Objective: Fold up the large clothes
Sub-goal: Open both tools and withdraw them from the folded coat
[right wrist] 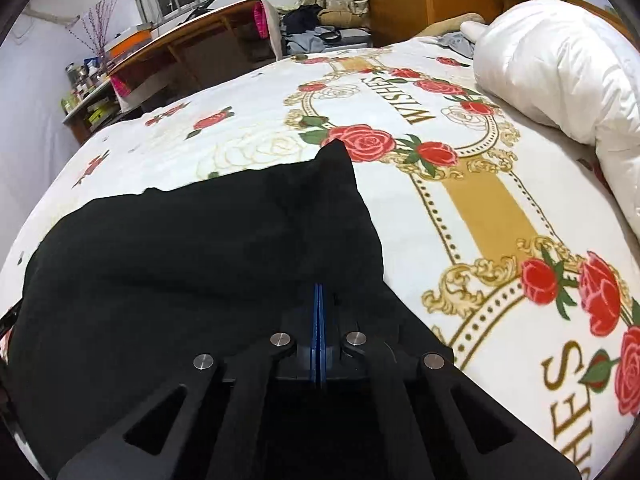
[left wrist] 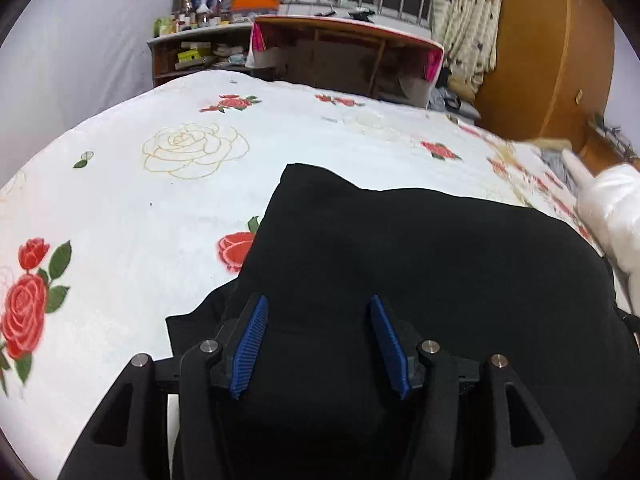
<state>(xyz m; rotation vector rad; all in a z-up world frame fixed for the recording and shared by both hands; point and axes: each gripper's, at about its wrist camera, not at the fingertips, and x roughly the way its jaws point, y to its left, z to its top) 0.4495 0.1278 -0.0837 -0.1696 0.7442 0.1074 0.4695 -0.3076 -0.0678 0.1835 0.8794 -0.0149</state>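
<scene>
A large black garment (left wrist: 420,264) lies spread on a bed with a white rose-print cover (left wrist: 160,184). My left gripper (left wrist: 320,312) is open, its blue pads wide apart just above the garment's near part, holding nothing. In the right wrist view the same black garment (right wrist: 208,248) fills the lower left, one corner pointing away over the cover (right wrist: 460,208). My right gripper (right wrist: 318,292) has its blue pads pressed together over the garment's near right edge. The dark cloth hides whether fabric is pinched between them.
A white duvet (right wrist: 560,68) is bundled on the bed's right side. Beyond the bed stand a wooden desk (left wrist: 344,52), a cluttered shelf (left wrist: 196,40), a wooden wardrobe (left wrist: 548,52), and a pile of clothes (right wrist: 316,32).
</scene>
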